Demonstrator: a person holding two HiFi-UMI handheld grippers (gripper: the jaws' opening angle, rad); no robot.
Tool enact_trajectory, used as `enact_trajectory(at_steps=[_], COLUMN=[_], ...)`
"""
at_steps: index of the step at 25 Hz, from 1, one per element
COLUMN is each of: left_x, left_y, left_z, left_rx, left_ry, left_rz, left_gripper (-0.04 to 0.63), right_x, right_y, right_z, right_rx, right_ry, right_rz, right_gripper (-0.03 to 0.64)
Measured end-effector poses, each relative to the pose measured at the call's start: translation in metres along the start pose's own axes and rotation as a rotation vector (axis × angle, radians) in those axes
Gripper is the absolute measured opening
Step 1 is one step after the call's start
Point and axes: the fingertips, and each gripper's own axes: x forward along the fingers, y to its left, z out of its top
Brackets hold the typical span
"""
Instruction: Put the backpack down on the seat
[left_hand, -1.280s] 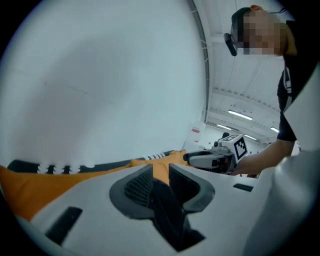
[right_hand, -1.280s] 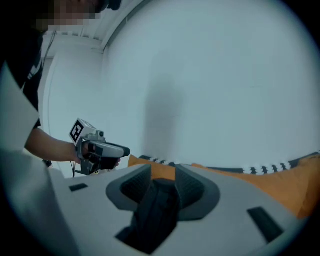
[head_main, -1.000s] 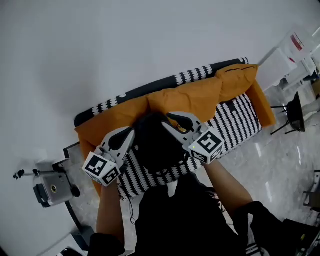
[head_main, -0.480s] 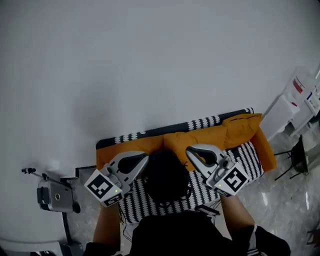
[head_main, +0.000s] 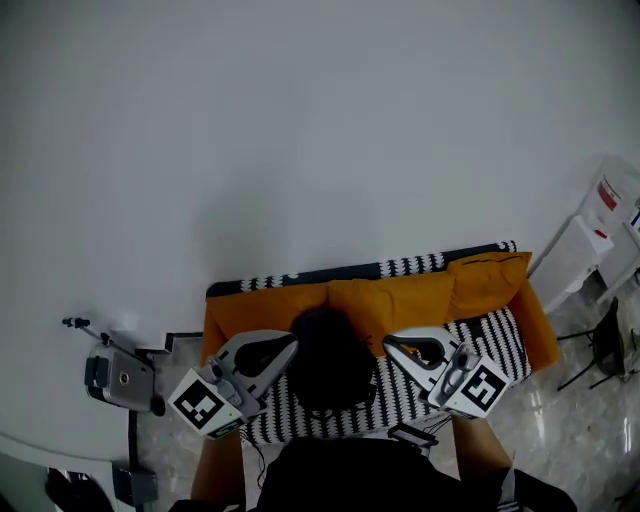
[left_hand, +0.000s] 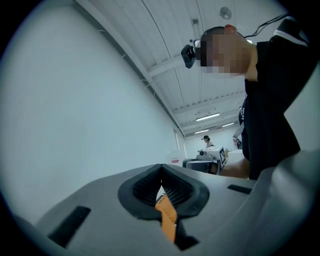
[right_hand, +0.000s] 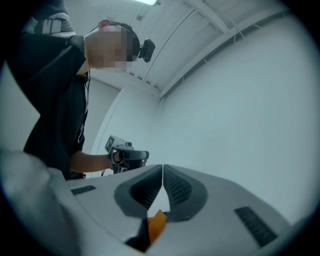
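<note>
A black backpack (head_main: 330, 365) rests on the striped seat of the sofa (head_main: 500, 335), leaning against the orange back cushions (head_main: 400, 298). My left gripper (head_main: 289, 345) hovers to its left and my right gripper (head_main: 391, 343) to its right, both lifted off the bag and not touching it. In the left gripper view the left gripper (left_hand: 161, 173) is shut with nothing between its pads, facing the white wall. The right gripper (right_hand: 163, 172) is also shut and empty; its jaws have just been closing.
A small camera on a stand (head_main: 120, 378) sits on the floor left of the sofa. White bins (head_main: 590, 235) and a black stand (head_main: 608, 345) are at the right. The white wall (head_main: 300, 130) rises behind the sofa. The person's dark torso (head_main: 350, 475) fills the bottom edge.
Both grippers have come off the backpack's sides, shut, and risen toward the person. The backpack stays on the seat. The sofa now sits lower and smaller in the head view.
</note>
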Motion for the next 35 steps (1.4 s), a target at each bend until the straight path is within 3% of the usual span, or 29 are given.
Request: enact_trajectory(at_steps=[3, 8, 14, 24, 29, 35], left_x=[-0.005, -0.025, -0.054, -0.096, -0.145, -0.206], left_y=[-0.024, -0.060, -0.105, -0.162, -0.202, -0.244], left_z=[-0.002, 0.001, -0.027, -0.020, -0.014, -0.024], left_rx=[0.033, 0.013, -0.040, -0.110, -0.152, -0.260], left_ry=[0.050, 0.032, 0.158, 0.116, 0.107, 0.077], left_rz=[0.065, 0.107, 0.141, 0.033, -0.041, -0.094], left_gripper=[0.021, 0.023, 0.023, 0.023, 0.023, 0.023], right_x=[-0.015, -0.027, -0.034, -0.041, -0.037, -0.029], right_y=[0.022, 0.052, 0.093, 0.175, 0.220, 0.292], right_z=[0.014, 0.026, 0.015, 0.039, 0.044, 0.037], right_rx=[0.013, 0.083, 0.156, 0.152, 0.260, 0.311], right_ry=[-0.056, -0.146, -0.163, -0.128, -0.143, -0.095], right_rz=[0.049, 0.123, 0.156, 0.114, 0.002, -0.023], right_gripper=[0.029, 0.029, 0.029, 0.029, 0.029, 0.028])
